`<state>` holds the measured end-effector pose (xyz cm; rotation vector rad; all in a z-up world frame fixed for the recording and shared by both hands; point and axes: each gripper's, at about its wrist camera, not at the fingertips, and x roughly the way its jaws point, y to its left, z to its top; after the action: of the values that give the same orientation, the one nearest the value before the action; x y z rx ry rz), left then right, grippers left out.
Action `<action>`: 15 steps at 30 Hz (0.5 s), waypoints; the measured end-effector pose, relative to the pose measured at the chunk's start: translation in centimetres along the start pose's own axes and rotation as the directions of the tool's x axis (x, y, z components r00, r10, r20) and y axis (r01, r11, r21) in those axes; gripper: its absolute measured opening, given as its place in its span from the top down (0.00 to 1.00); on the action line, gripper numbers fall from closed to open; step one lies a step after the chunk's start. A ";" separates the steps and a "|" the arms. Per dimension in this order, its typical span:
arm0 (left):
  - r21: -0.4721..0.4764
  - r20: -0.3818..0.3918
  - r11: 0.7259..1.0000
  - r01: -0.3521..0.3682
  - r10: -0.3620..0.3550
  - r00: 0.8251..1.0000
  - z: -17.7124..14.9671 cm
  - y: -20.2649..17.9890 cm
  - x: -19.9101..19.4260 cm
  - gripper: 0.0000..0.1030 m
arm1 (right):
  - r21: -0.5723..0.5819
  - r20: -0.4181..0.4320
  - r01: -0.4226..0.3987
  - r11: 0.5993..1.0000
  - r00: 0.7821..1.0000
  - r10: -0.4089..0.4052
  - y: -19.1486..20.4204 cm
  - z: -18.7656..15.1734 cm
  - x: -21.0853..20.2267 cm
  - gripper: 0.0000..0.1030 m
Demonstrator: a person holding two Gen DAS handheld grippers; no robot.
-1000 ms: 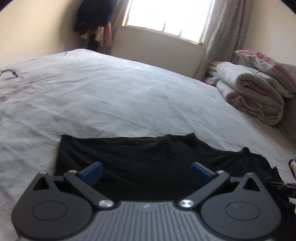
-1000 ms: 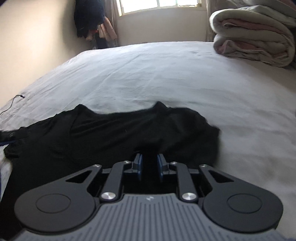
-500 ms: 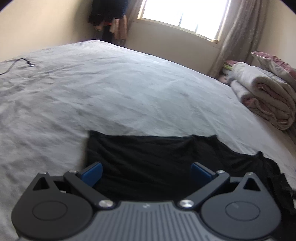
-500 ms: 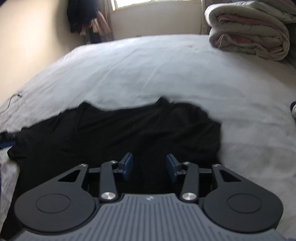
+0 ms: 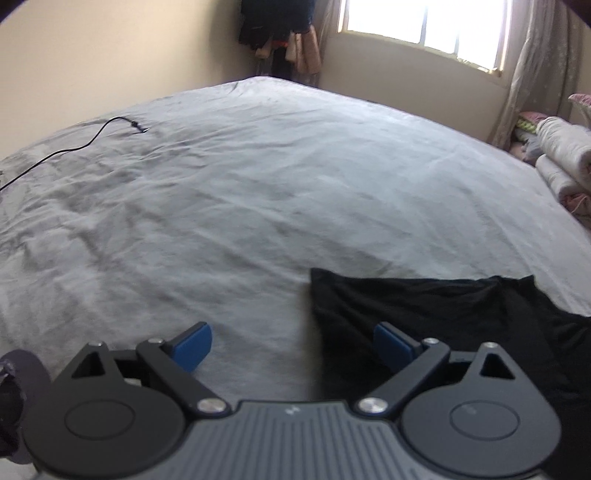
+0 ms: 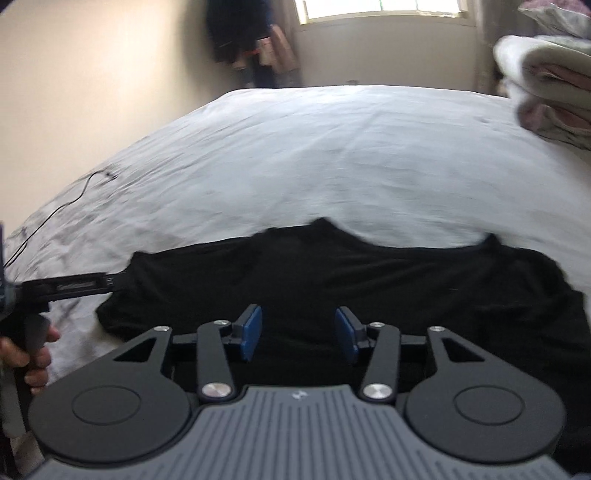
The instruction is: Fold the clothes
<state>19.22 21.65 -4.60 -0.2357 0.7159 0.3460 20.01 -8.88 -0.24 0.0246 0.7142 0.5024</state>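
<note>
A black garment lies spread flat on the grey bedsheet, its far edge wavy. My right gripper hovers over its near middle, open with nothing between the blue pads. In the left wrist view the garment fills the lower right. My left gripper is open at the garment's left edge, its left pad over bare bedsheet and its right pad over black cloth. The left gripper also appears in the right wrist view, held by a hand.
A black cable lies on the sheet at the far left. Folded blankets are stacked at the right side of the bed. Dark clothes hang in the far corner beside a bright window.
My right gripper went from shut on the cloth to open, letting the garment go. My left gripper stayed open and swung left, off the garment's middle to its left edge.
</note>
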 end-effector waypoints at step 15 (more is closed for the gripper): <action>-0.015 0.000 0.999 0.032 -0.032 0.999 -0.1 0.5 0.2 0.16 | -0.002 -0.017 -0.058 0.998 0.998 0.058 3.9 -0.4 2.3 0.49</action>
<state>19.11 22.17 -4.90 -0.2606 0.7096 0.3211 19.57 -4.42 -1.22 0.0393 0.7312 0.5596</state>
